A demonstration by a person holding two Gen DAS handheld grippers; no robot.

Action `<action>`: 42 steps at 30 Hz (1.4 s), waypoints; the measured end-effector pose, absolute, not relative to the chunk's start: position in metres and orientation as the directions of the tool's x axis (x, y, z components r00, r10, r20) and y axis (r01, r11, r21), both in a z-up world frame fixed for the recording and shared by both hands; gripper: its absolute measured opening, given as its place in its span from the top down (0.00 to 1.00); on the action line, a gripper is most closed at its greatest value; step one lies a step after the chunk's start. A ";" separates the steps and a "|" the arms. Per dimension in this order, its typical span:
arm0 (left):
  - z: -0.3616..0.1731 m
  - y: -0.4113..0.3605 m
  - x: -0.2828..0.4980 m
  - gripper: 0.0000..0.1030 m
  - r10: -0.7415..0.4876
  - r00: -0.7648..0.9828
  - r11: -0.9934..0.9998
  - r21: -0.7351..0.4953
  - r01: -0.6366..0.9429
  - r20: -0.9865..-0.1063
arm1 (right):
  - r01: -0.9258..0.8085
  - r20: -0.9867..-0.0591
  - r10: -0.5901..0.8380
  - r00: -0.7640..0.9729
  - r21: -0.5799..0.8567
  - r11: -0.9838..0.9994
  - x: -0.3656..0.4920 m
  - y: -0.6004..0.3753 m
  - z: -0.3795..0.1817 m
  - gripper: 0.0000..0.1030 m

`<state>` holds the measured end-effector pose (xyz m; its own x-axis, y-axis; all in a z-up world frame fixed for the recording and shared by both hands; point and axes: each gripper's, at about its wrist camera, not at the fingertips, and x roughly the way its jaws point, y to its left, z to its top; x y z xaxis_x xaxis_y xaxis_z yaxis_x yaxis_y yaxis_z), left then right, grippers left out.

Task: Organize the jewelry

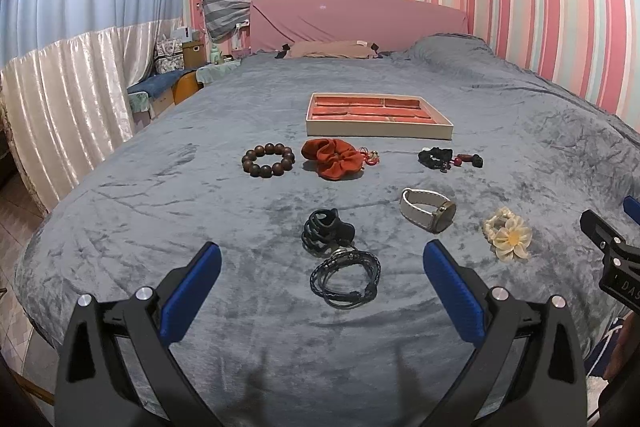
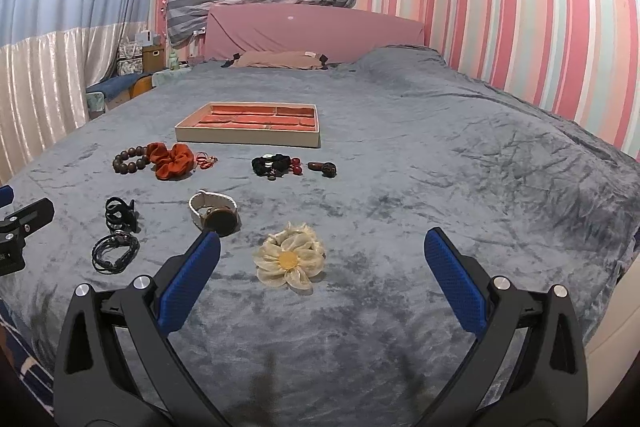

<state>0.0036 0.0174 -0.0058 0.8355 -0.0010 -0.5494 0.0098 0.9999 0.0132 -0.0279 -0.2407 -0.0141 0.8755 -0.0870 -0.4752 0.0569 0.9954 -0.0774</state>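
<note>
I see both grippers held above the grey bedspread point(image 1: 160, 195), fingers spread wide, nothing held. Left gripper point(image 1: 322, 281) sits over the black cord bracelet point(image 1: 346, 277); right gripper point(image 2: 322, 267) over the cream flower clip point(image 2: 290, 259). White-strap watch point(image 1: 428, 209) lies between them. Tray point(image 1: 378, 129) sits further up the bed, behind the bead bracelet point(image 1: 268, 159) and the red scrunchie point(image 1: 332, 159).

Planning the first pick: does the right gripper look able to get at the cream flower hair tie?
Probably yes: the right gripper is open, and the flower hair tie lies alone on the blanket just ahead, nothing between.
</note>
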 end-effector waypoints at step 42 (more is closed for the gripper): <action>-0.012 0.020 0.002 0.04 0.003 0.836 1.000 0.020 0.009 -0.548 | 0.062 -0.489 -0.091 0.868 -0.074 0.995 -0.028 -0.243 -0.020 0.04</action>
<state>0.0020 0.0195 -0.0118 0.8364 0.0033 -0.5481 0.0091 0.9998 0.0199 -0.0276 -0.2427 -0.0201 0.8678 -0.0905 -0.4886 0.0622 0.9953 -0.0740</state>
